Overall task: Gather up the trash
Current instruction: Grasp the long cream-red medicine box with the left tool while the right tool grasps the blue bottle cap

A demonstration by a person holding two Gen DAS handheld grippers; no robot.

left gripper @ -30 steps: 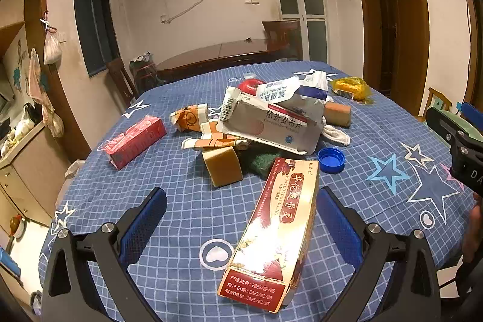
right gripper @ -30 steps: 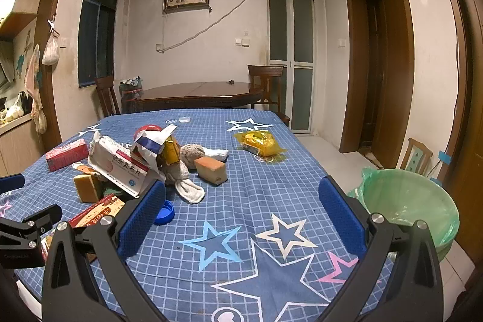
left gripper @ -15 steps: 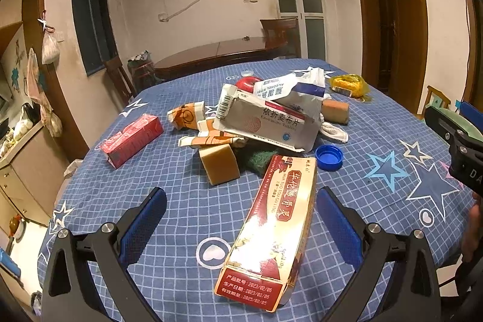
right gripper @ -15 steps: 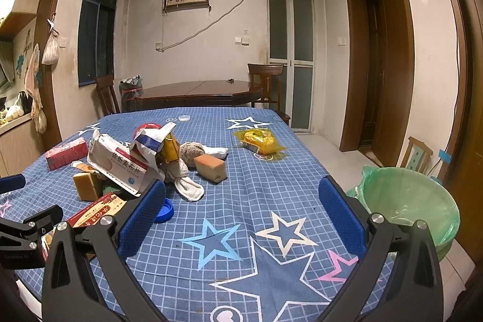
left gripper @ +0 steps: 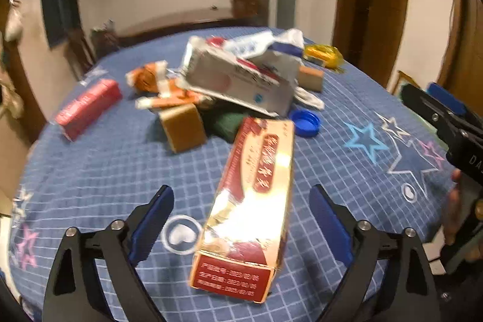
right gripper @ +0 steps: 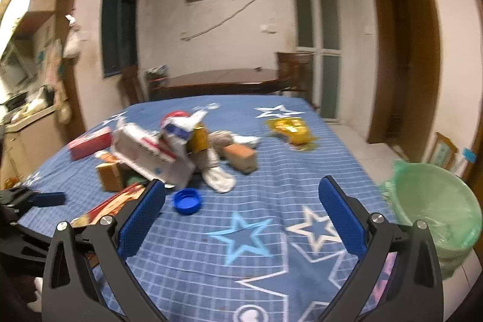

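A long red and gold box [left gripper: 253,201] lies on the blue star tablecloth [left gripper: 105,171], between the fingers of my left gripper [left gripper: 241,195]. Its jaws are closing, and a gap remains on both sides of the box. Beyond it sit a blue bottle cap [left gripper: 305,122], a brown block [left gripper: 181,125] and a pile with a white packet [left gripper: 235,80]. My right gripper [right gripper: 241,186] is open over bare cloth, with the cap [right gripper: 187,201] just ahead of its left finger. The box's end [right gripper: 111,204] shows at the left of the right wrist view.
A green bin lined with a bag [right gripper: 434,207] stands off the table's right edge. A red packet [left gripper: 87,104] lies at the far left and a yellow wrapper [left gripper: 323,55] at the far right. A second brown block [right gripper: 241,157] and a sock [right gripper: 220,180] lie behind the cap.
My left gripper has dipped toward the red and gold box, which now looks larger, and its jaws have narrowed. The right wrist view has swung slightly left.
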